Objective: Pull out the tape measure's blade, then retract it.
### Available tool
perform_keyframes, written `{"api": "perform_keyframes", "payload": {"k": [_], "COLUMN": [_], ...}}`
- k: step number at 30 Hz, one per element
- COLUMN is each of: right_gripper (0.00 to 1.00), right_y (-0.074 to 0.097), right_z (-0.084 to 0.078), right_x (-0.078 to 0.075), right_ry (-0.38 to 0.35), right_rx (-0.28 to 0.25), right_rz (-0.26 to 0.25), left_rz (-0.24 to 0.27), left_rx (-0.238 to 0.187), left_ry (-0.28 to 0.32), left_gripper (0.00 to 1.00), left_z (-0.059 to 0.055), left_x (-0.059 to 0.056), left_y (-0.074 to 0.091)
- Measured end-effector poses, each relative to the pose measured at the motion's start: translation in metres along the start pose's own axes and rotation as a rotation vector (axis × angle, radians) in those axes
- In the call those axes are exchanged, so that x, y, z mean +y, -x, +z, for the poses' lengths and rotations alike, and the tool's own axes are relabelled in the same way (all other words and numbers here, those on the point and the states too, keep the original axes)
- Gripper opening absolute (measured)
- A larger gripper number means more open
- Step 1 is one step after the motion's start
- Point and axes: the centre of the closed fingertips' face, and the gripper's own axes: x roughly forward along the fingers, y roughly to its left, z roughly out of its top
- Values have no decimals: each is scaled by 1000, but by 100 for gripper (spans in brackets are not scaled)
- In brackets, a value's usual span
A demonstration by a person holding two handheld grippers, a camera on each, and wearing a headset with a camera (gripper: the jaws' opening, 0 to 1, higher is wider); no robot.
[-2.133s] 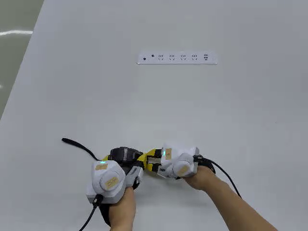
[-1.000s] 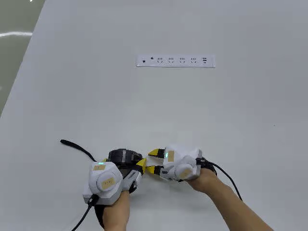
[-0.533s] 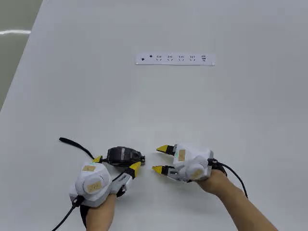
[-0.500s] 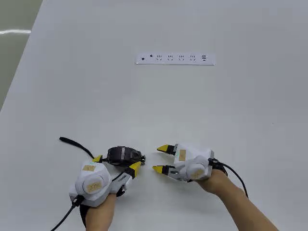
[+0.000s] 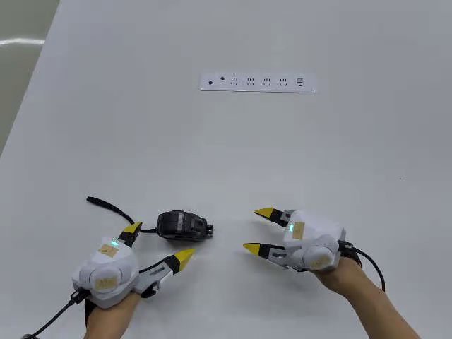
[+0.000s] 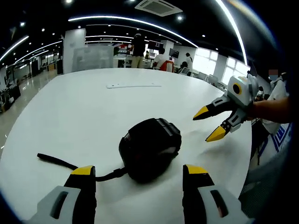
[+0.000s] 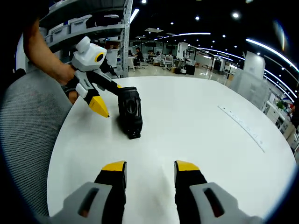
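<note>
The tape measure (image 5: 182,225) lies on the white table (image 5: 212,141), its long axis running 9 to 3, blade mouth toward 3 o'clock and strap (image 5: 106,206) trailing toward 10. The left gripper (image 5: 159,242) at its 7 o'clock and the right gripper (image 5: 257,229) at 3 are both spread; two seconds ago they crowded the case, and both have now backed clear of it

Tape measure (image 5: 182,225): black case, black strap (image 6: 55,160). Left gripper (image 5: 159,242) and right gripper (image 5: 257,229): white bodies, yellow tips. Tabletop (image 5: 212,155): plain white.
</note>
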Motion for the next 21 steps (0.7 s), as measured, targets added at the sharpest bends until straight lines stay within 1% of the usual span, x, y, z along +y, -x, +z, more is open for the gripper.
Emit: {"api": "perform_keyframes", "payload": {"k": [3, 5, 6, 9, 11, 13, 14, 16, 17, 19, 21], "right_gripper": [42, 43, 43, 45, 46, 48, 48, 50, 51, 52, 54], "right_y": [8, 15, 19, 26, 34, 39, 43, 48, 52, 58, 65], "right_z": [-6, -7, -8, -10, -13, -15, -17, -20, -22, -25, -29], "right_x": [-2, -3, -3, -4, -4, -2, -1, 1, 2, 3, 5], "right_ry": [-12, -23, -28, -41, -48, -57, -63, -65, -69, -78, -97], "right_rx": [5, -3, -6, -16, -21, -30, -30, -28, -29, -32, -42], "right_rz": [-25, -36, -50, -62, -76, -79, -84, -84, -88, -93, -104], "left_rz": [-16, -30, -38, -56, -82, -103, -125, -144, -161, -175, -191], "left_rx": [-7, -6, -5, -4, -4, -4, 2, 12, 8, 9, 2], "left_ry": [-22, -41, -52, -74, -91, -110, -132, -165, -179, -188, -212], "left_gripper": [73, 74, 74, 76, 76, 78, 78, 79, 80, 82, 85], "left_z": [-3, -7, -9, -11, -13, -13, -14, -16, -17, -16, -15], "left_x": [2, 3, 4, 3, 1, -1, -3, -5, -6, -7, -7], "left_y": [7, 10, 12, 14, 16, 18, 20, 21, 22, 25, 28]}}
